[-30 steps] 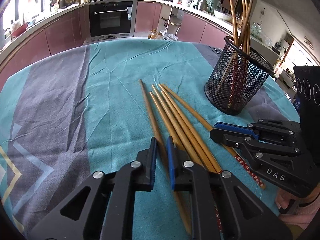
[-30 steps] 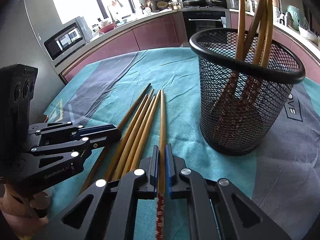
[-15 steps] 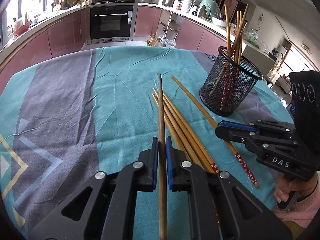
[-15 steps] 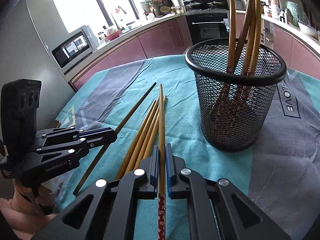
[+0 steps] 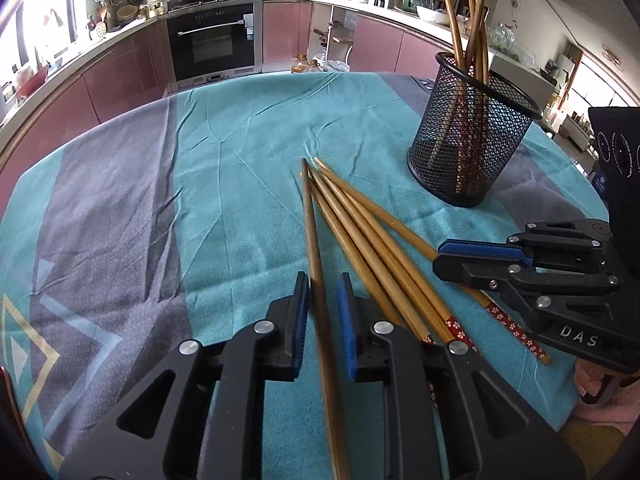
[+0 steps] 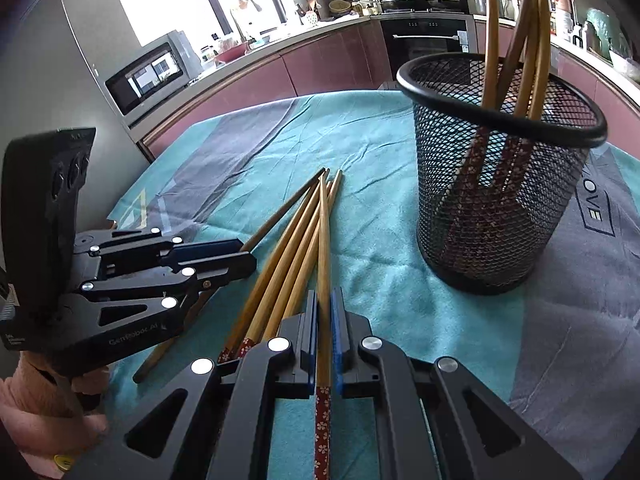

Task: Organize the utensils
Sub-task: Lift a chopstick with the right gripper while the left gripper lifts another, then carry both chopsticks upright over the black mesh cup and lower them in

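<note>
A dark brown chopstick [image 5: 316, 248] lies between the jaws of my left gripper [image 5: 322, 280]. The jaws are opening, with a gap on each side of the stick, and its far tip rests on the cloth beside several light bamboo chopsticks [image 5: 360, 232]. My right gripper [image 6: 325, 296] is shut on a bamboo chopstick with a red flowered end [image 6: 323, 240], whose tip points in among the bundle [image 6: 288, 256]. A black mesh holder [image 6: 560, 208] with several upright chopsticks stands to the right. Each gripper shows in the other's view: right gripper [image 5: 440, 258], left gripper [image 6: 244, 254].
A teal and grey tablecloth [image 5: 220, 200] covers the round table. The mesh holder [image 5: 432, 152] stands at the far right of the left wrist view. A hand in a pink sleeve [image 6: 24, 400] holds the left gripper. Kitchen cabinets and an oven lie beyond the table.
My left gripper closed on the dark chopstick and lifted it, then its jaws parted and the stick's tip came back down by the bundle. The right gripper kept its chopstick clamped.
</note>
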### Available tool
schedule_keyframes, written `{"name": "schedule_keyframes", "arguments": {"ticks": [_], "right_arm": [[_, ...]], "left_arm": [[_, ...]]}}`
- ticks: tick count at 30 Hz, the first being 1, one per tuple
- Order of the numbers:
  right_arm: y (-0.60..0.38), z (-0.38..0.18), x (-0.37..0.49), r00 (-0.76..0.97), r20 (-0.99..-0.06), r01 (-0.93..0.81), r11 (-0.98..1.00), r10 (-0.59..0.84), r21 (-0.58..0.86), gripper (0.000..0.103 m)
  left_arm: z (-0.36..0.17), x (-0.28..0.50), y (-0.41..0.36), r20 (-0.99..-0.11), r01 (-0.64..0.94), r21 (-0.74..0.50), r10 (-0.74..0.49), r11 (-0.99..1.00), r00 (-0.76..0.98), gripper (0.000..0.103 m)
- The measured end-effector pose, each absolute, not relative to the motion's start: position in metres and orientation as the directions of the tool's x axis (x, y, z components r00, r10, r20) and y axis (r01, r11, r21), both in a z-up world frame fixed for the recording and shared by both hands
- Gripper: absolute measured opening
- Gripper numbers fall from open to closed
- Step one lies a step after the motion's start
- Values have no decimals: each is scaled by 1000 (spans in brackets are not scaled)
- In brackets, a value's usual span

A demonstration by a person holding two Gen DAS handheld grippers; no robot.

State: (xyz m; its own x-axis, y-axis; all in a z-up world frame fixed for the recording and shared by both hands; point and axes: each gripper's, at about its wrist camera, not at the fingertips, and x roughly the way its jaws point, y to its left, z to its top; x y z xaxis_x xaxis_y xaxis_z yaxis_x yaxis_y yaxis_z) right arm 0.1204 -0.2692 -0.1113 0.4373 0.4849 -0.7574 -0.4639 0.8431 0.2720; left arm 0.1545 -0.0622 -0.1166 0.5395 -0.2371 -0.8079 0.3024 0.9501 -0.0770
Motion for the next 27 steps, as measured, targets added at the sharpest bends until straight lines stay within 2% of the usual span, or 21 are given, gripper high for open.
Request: {"name": "schedule_keyframes", "arguments": {"ticks": [3,4,11,22,27], "right_arm": [[-267,-113,123,436,-758,-468,842,484,269,7],[-267,-112,123,437,-759,-469,842,483,266,6],[-281,-96,119,474,-719,-469,837,509,283,6],[-326,-42,104,576,-596,-470,823,560,319,6],[-344,-27,99,612,-555,-462,824,563,326,6]], "left_arm": [[-117,161,-65,-810,302,-75,-234,950,537,15],[-117,161,-65,-811,298,-77,-234,951,537,9],[-107,155,-60,-788,289,-120,-268,950,555,7],[-36,130,-57,-658,416,-240,-462,877,594,7],[-14,120,-57,-612,454,-262,-510,852,605,7]]}}
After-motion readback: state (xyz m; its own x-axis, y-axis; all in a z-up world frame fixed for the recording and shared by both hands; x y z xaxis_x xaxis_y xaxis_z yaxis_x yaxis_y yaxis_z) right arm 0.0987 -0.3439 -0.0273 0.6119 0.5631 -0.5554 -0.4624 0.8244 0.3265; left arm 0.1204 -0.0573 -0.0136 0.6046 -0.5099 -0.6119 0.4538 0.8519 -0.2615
